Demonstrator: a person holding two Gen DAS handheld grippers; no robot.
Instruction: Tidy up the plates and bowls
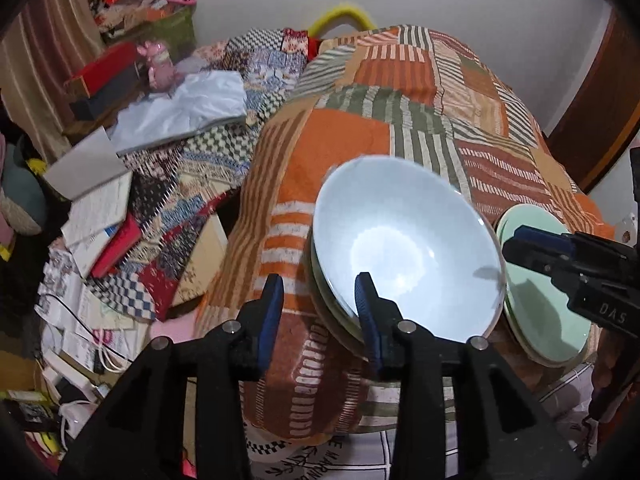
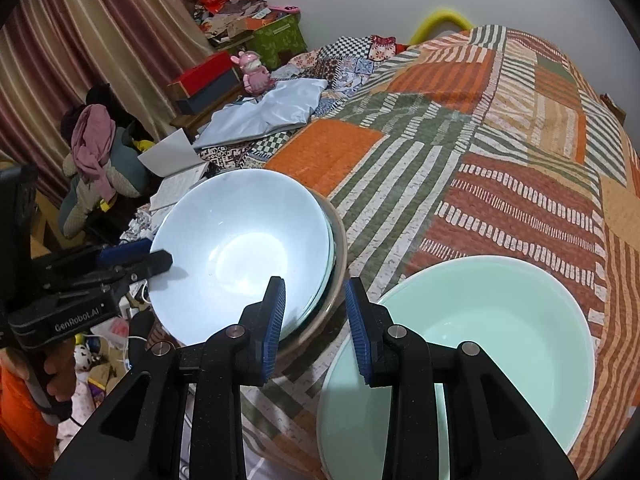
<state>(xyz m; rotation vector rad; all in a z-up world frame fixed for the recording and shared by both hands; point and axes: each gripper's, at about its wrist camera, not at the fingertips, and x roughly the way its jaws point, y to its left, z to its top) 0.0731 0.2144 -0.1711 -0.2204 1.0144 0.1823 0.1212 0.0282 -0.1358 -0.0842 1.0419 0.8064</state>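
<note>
Glossy glazed white bowl (image 1: 404, 252) on matt patchwork cloth quilt (image 1: 360, 128)

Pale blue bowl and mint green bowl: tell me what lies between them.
Only a bare strip of patchwork quilt separates the pale blue bowl from the mint green bowl; the right wrist view shows it best.

Patchwork quilt (image 2: 460, 168) covers the bed, orange, green and rust striped blocks. Second checkered quilt (image 1: 200, 184) bunched alongside it, pale blue folded cloth (image 2: 272, 112) on top. Pink figurine (image 2: 256, 72) beside a red box (image 2: 204, 74). Yellow foam loop (image 2: 440, 20) against the white wall. Striped curtain (image 2: 100, 28) behind. Open notebook (image 1: 96, 196), papers and white cables (image 1: 80, 344) on the floor.
</note>
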